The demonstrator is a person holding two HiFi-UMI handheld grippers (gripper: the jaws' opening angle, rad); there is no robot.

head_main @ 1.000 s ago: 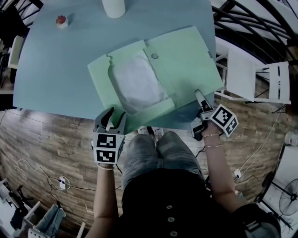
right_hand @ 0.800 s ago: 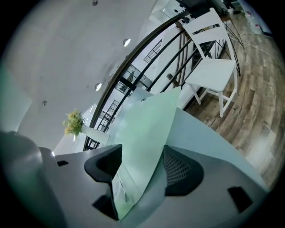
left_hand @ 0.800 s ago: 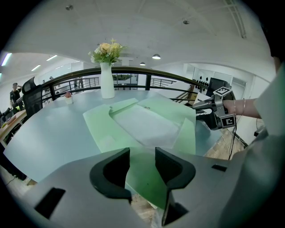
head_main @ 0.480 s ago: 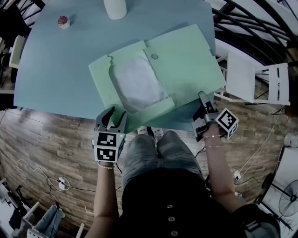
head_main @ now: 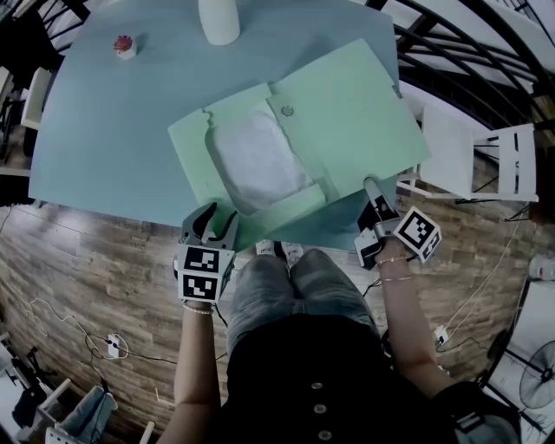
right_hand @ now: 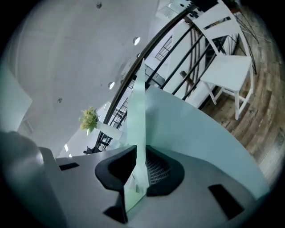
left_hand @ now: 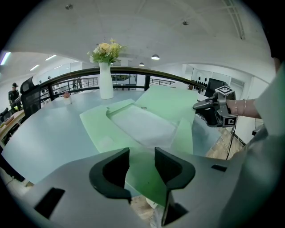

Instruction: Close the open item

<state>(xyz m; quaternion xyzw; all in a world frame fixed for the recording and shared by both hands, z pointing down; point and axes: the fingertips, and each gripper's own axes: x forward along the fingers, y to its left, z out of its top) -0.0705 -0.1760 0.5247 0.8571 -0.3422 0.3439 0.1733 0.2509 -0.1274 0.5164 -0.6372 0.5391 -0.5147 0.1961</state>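
An open light-green folder (head_main: 347, 121) lies on the blue table (head_main: 104, 130), a white sheet (head_main: 256, 156) in its left half. My right gripper (head_main: 373, 192) is at the near edge of the right cover (right_hand: 138, 116). Its jaws are closing, the thin cover stands on edge between them, and the pads (right_hand: 153, 167) press on it. That cover has lifted off the table. My left gripper (head_main: 217, 218) is open at the folder's near left corner. The green bottom flap (left_hand: 182, 136) shows beyond its gap (left_hand: 142, 160), untouched.
A white vase (head_main: 218, 17) with flowers (left_hand: 106, 48) stands at the table's far side. A small red-and-white object (head_main: 125, 45) sits at the far left. White chairs (head_main: 486, 156) and a railing are to the right, over wooden floor (head_main: 104, 269).
The right gripper's jaws have closed on the right cover's near edge and the cover has risen off the table. The left gripper has hardly moved.
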